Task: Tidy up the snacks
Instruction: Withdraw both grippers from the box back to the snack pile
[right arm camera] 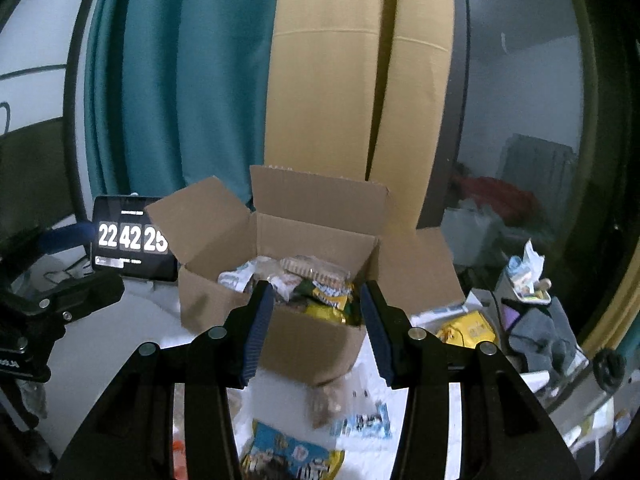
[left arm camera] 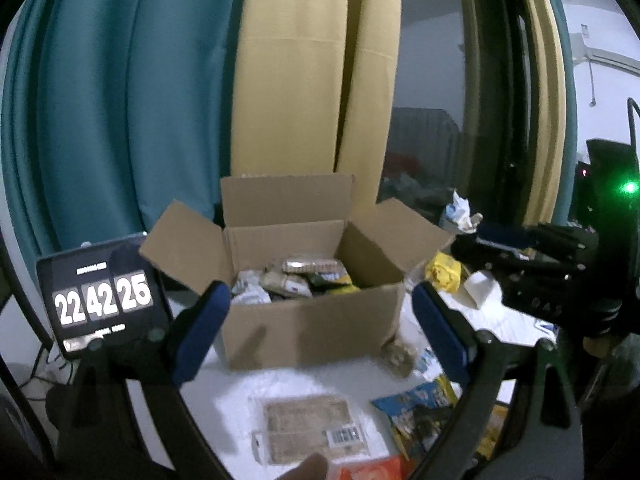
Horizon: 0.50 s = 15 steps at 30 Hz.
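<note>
Item nearest your left gripper (left arm camera: 320,320): a clear-wrapped biscuit pack (left arm camera: 310,426) with a barcode label, flat on the white table (left arm camera: 280,380), just ahead of an orange packet (left arm camera: 372,470) at the frame's lower edge. Handling, by judgement: light, crinkly, slippery film over brittle contents; take it across the short sides, gently. Beside it, to the right: a blue cartoon-print pouch (left arm camera: 420,404), soft and air-filled by the look; pinch a sealed edge rather than the belly. Small wrapped piece (left arm camera: 396,354) at the foot of the cardboard box (left arm camera: 312,328): light, easily nudged. The box stands open, flaps out, already part-filled with packets (left arm camera: 296,280). Your left jaws stand wide and empty; your right gripper (right arm camera: 316,328) stands at a middling gap, nothing between the pads. Clock display (left arm camera: 102,300) to the left, clear of the work.
</note>
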Available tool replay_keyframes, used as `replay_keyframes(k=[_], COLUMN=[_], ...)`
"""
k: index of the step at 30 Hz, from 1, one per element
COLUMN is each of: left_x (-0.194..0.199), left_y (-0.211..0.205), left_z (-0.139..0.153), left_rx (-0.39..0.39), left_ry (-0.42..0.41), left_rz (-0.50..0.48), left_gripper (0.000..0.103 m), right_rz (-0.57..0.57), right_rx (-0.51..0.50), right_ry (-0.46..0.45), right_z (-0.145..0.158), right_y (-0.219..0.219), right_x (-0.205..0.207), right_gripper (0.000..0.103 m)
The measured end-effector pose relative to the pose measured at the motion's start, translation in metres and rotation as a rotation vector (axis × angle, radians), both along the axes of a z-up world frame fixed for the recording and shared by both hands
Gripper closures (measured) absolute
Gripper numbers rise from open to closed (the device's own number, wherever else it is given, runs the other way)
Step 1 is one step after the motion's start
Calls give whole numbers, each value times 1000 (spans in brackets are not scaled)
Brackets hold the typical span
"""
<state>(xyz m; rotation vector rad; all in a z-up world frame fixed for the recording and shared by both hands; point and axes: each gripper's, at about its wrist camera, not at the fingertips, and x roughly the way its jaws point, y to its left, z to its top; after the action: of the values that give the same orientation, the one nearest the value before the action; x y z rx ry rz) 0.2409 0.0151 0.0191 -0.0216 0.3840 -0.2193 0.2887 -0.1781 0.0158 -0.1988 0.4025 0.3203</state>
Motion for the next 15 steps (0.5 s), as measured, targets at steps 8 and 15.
replay_keyframes(k=[8,15], left_x=[-23,-37], left_y=[-6,-15], left_z=[-26,-61], left_rx=[-6,-3], left_ry=[50,138], left_rz=[-12,-33], left_gripper=[10,10], right_rz=[-25,-64], right_rx=[16,51], right_ry=[35,107], right_z=[-22,-58], right_y=[-21,-47], right_x=[-28,-45], right_gripper=[54,45])
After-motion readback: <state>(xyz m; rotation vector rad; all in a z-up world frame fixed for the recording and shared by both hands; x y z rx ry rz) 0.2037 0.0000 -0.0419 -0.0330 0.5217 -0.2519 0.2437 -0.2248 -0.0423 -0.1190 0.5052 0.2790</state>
